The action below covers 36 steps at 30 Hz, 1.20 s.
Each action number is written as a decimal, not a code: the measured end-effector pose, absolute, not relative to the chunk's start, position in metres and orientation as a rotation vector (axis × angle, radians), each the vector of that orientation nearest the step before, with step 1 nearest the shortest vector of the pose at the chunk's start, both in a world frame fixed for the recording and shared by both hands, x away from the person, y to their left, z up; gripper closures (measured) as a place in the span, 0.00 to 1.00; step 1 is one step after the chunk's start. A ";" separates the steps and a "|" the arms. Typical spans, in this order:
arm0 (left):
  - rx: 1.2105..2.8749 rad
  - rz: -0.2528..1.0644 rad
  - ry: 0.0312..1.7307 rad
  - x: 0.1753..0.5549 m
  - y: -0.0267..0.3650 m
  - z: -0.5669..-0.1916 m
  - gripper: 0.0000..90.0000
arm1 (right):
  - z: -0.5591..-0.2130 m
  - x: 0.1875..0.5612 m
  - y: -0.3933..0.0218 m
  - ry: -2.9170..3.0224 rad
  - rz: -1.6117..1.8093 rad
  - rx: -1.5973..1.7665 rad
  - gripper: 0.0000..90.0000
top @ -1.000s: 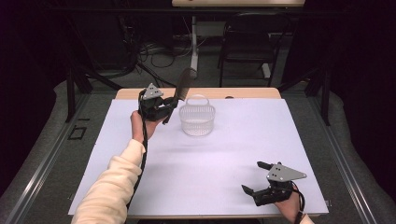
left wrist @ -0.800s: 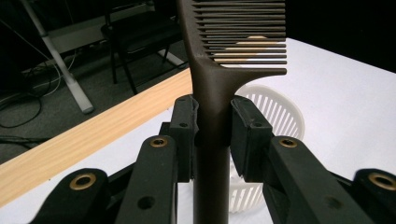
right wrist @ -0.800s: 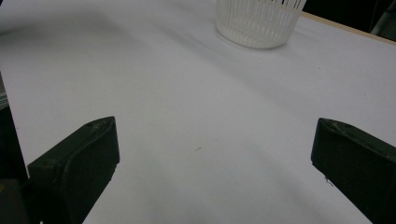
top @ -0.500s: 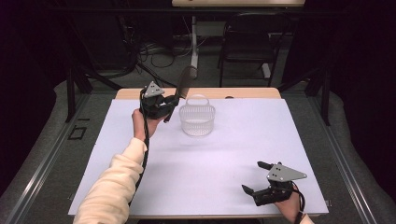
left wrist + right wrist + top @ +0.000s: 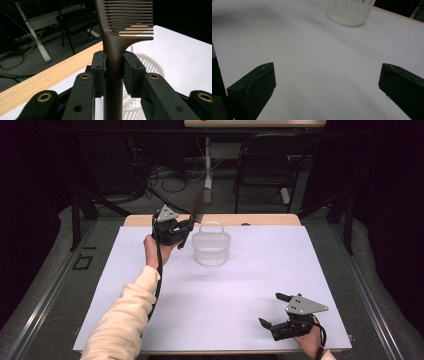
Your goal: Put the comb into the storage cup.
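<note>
- Right gripper (image 5: 274, 312): near right corner of the white table (image 5: 250, 290), jaws spread wide, nothing between them, well apart from the basket
- Left gripper (image 5: 184, 231): far left, pads pinching the comb (image 5: 113, 50) by its handle; this hand is much the nearer to the basket
- Comb: long axis steeply tilted, toothed end up and toward the far right, handle end down
- White basket (image 5: 211, 247): just right of the left gripper, upright, open top; comb held at its left rim
</note>
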<state>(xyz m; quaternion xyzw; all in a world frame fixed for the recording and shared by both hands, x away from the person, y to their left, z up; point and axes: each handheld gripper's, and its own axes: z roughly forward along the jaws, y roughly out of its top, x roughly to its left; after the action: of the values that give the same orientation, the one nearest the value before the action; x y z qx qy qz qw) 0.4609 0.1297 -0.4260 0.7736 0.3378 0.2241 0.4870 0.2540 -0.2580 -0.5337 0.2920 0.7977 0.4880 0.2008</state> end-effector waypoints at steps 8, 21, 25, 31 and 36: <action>1.878 0.542 0.819 0.465 0.120 -0.425 0.80 | -0.534 0.254 -0.258 2.228 1.364 0.812 0.01; 1.873 0.551 0.813 0.468 0.109 -0.424 0.80 | -0.534 0.254 -0.258 2.229 1.364 0.811 0.01; 1.863 0.556 0.818 0.469 0.108 -0.425 0.80 | -0.534 0.254 -0.258 2.229 1.364 0.812 0.01; 1.853 0.562 0.825 0.470 0.107 -0.424 0.80 | -0.534 0.254 -0.258 2.229 1.365 0.811 0.01; 1.849 0.574 0.824 0.471 0.106 -0.423 0.80 | -0.534 0.254 -0.258 2.230 1.365 0.813 0.01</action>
<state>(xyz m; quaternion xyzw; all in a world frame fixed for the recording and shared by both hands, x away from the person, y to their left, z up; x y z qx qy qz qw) 0.4712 0.1062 -0.4231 0.7631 0.3401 0.2368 0.4960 0.2541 -0.2581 -0.5339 0.2908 0.7979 0.4885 0.2005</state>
